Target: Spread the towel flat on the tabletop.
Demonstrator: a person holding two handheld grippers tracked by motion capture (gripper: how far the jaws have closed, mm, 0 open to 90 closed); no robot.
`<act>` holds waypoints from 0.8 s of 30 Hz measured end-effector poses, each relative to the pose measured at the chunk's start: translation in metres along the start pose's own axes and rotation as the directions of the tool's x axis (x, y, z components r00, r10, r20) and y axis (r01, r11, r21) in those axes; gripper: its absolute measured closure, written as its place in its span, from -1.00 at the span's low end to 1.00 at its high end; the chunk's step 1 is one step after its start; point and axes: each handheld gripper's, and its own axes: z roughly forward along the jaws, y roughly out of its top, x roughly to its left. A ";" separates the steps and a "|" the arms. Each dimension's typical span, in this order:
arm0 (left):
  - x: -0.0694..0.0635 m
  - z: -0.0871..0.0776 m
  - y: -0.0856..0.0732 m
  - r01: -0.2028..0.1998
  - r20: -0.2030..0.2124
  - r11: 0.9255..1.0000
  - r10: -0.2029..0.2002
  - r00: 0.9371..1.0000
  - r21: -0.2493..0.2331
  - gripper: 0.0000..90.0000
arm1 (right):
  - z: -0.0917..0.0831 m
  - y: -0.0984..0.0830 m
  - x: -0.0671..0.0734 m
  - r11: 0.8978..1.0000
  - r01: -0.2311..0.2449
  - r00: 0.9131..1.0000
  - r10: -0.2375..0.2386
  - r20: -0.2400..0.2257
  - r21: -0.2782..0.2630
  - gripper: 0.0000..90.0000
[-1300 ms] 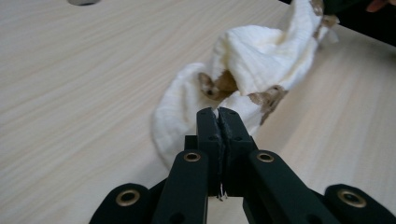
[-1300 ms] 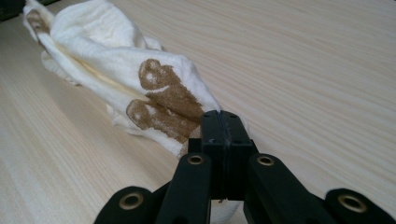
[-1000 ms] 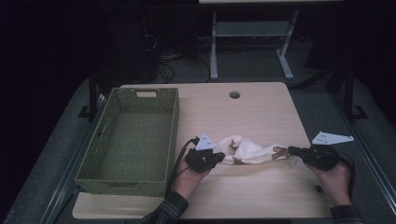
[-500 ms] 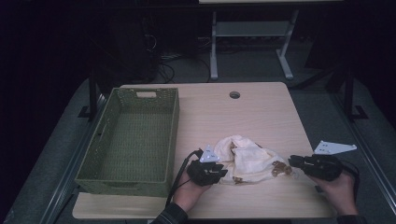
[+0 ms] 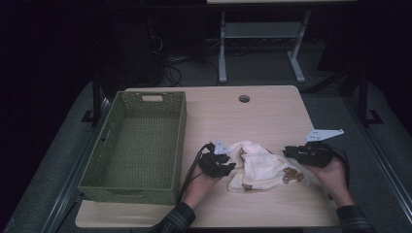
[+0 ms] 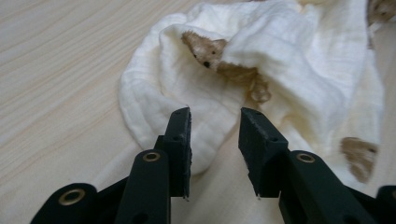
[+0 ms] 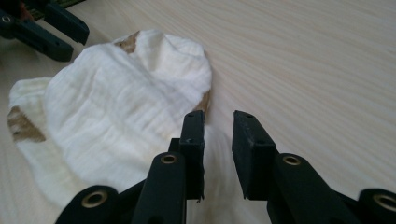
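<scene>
Cream cloth [image 5: 260,167] lying crumpled on the tabletop [image 5: 272,116] between both tongs, left tongs [image 5: 228,166] and right tongs [image 5: 287,152] just opening, gripping nothing, green basket [image 5: 133,182] sitting beyond the left tongs, holding nothing.

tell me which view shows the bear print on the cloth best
The left gripper view: a bear print sits sharp and close on the cloth. The high view gives small brown blotches; the right gripper view shows brown patches.

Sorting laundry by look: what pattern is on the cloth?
Cream cloth with brown teddy bears, clearest in left gripper view.
</scene>
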 end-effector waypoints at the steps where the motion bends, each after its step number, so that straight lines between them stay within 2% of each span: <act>1: 0.001 0.003 0.000 -0.003 -0.004 1.000 0.003 1.000 0.001 0.40 | 0.004 0.003 -0.001 1.000 0.004 1.000 -0.004 -0.003 0.002 0.64; 6: 0.005 0.013 -0.001 -0.008 -0.015 1.000 0.008 1.000 0.024 0.39 | 0.022 0.016 -0.006 1.000 -0.003 0.999 0.003 -0.032 0.010 0.62; 10: 0.006 0.018 -0.004 -0.014 -0.024 0.999 0.015 1.000 0.050 0.39 | 0.038 0.023 -0.007 0.999 -0.006 0.999 0.008 -0.045 0.044 0.62; 12: 0.006 0.019 -0.005 -0.015 -0.025 0.999 0.016 1.000 0.043 0.39 | 0.046 0.024 -0.006 0.998 -0.006 0.998 0.010 -0.063 0.060 0.62; 15: 0.006 0.019 -0.006 -0.010 -0.022 0.999 0.011 1.000 0.039 0.39 | 0.055 0.022 -0.004 0.995 0.013 0.998 -0.007 -0.062 0.095 0.62; 17: 0.007 0.019 -0.006 -0.009 -0.020 0.999 0.009 1.000 0.035 0.39 | 0.059 0.021 -0.002 0.993 -0.005 0.998 0.013 -0.064 0.122 0.67; 19: 0.007 0.019 -0.006 -0.014 -0.023 0.999 0.015 1.000 0.036 0.39 | 0.062 0.019 -0.003 0.991 0.008 0.997 0.002 -0.074 0.131 0.85; 21: 0.007 0.019 -0.006 -0.015 -0.023 0.999 0.016 1.000 0.035 0.39 | 0.061 0.019 -0.001 0.992 0.013 0.997 -0.004 -0.073 0.126 0.97; 23: 0.007 0.018 -0.007 -0.014 -0.022 0.999 0.015 1.000 0.033 0.39 | 0.058 0.021 0.001 0.994 0.009 0.996 0.001 -0.089 0.112 0.98; 24: 0.007 0.018 -0.007 -0.015 -0.021 0.999 0.015 1.000 0.033 0.39 | 0.056 0.021 0.002 0.995 0.024 0.995 -0.015 -0.095 0.096 0.99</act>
